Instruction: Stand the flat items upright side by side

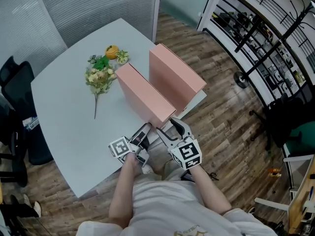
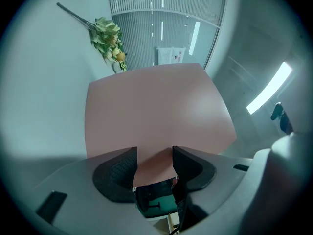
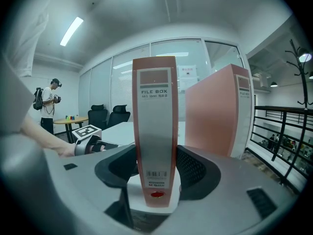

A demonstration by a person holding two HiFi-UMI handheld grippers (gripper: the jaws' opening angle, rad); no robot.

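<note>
Two pink file boxes stand upright side by side on the pale table [image 1: 64, 112]. The nearer file box [image 1: 142, 95] reaches the table's front edge, and the farther file box [image 1: 174, 75] stands to its right. My left gripper [image 1: 143, 132] is shut on the nearer box's near lower end; its pink side [image 2: 156, 111] fills the gap of that gripper [image 2: 154, 163]. My right gripper [image 1: 170, 127] is shut on the same box's labelled spine [image 3: 155, 131], the pads of this gripper [image 3: 155, 173] against both edges. The farther box [image 3: 217, 111] shows behind, to the right.
A bunch of artificial flowers [image 1: 101, 75] lies on the table left of the boxes. Black office chairs [image 1: 15, 87] stand at the left. A black metal rack [image 1: 261, 38] runs along the wooden floor at the right. A person [image 3: 49, 106] stands far off.
</note>
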